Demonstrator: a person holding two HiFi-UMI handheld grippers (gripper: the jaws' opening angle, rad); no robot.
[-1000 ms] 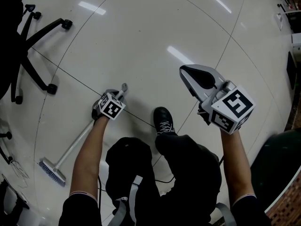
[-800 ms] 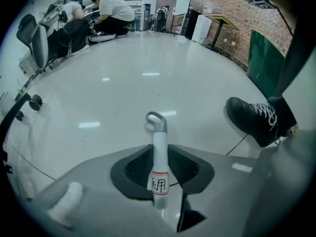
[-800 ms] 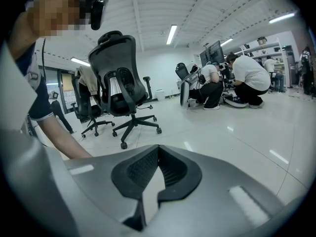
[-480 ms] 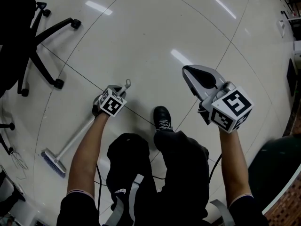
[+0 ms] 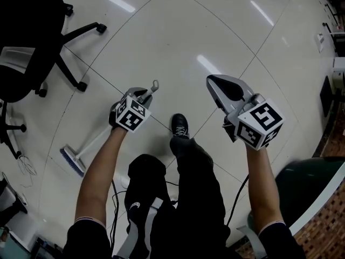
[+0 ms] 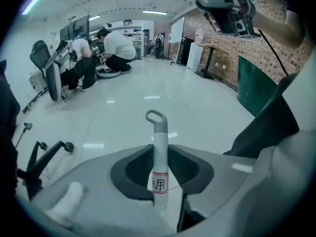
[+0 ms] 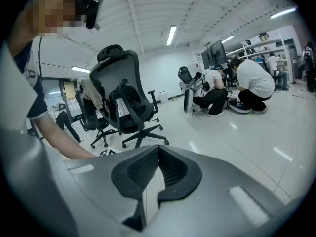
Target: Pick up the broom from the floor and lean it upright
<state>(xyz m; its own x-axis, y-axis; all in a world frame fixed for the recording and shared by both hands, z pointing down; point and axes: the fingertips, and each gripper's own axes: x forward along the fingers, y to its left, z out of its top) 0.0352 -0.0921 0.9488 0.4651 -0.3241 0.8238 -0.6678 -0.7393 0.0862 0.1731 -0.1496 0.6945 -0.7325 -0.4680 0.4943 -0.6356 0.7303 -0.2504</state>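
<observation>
In the left tool, whose jaws have just been closing, the broom is gripped near its loop, head on the floor. Grip firmly and pivot about the head; the right tool is closed, empty.

Left claw is closed on the broom near its looped handle end, which projects beyond the jaws. The brush head is at lower left. Right claw is empty, tips together. A black office chair stands upper left on the white tiled floor.
</observation>
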